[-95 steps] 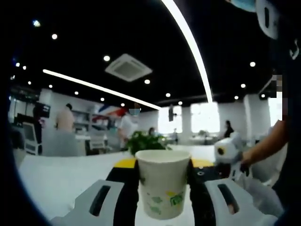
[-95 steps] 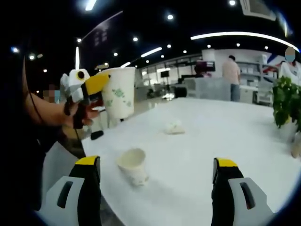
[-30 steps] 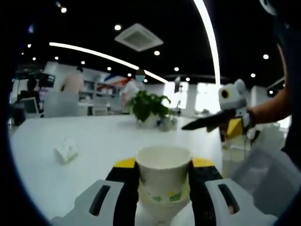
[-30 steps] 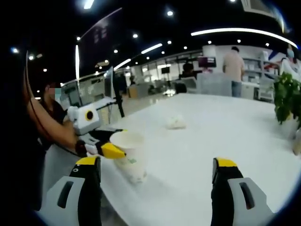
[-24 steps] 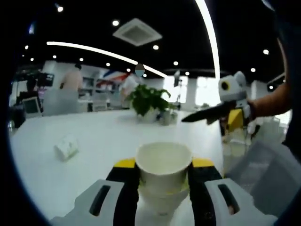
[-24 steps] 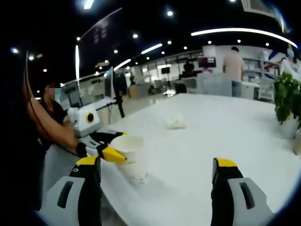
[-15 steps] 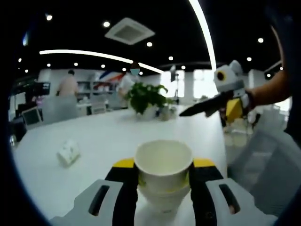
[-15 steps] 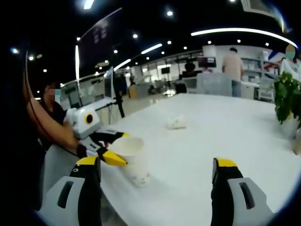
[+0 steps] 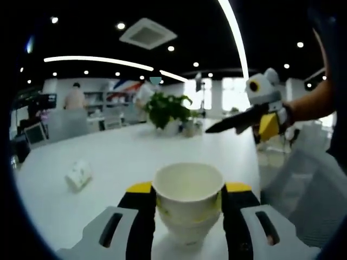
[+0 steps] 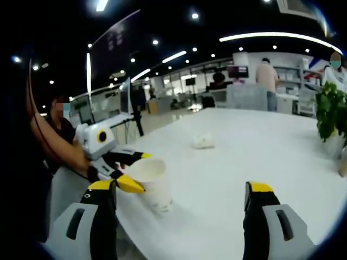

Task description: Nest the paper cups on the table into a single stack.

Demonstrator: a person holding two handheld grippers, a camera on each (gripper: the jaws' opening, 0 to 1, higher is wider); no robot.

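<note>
L tongs (image 9: 188, 203) clenched on top cup (image 9: 188, 187), now pushed deeper into lower cup (image 9: 187, 234), nearly nested. R tongs (image 10: 180, 203) released. Crumpled cup (image 9: 79, 174) mid-left on counter (image 9: 135, 157) remains.

held cup (image 9: 188, 187) lowered, nested into table cup (image 9: 187, 230)

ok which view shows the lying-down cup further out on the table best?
The left gripper view: the lying cup is seen side-on on the white table, clear of the nested cups. In the right gripper view it is smaller, further off, and reads as a pale lump.
</note>
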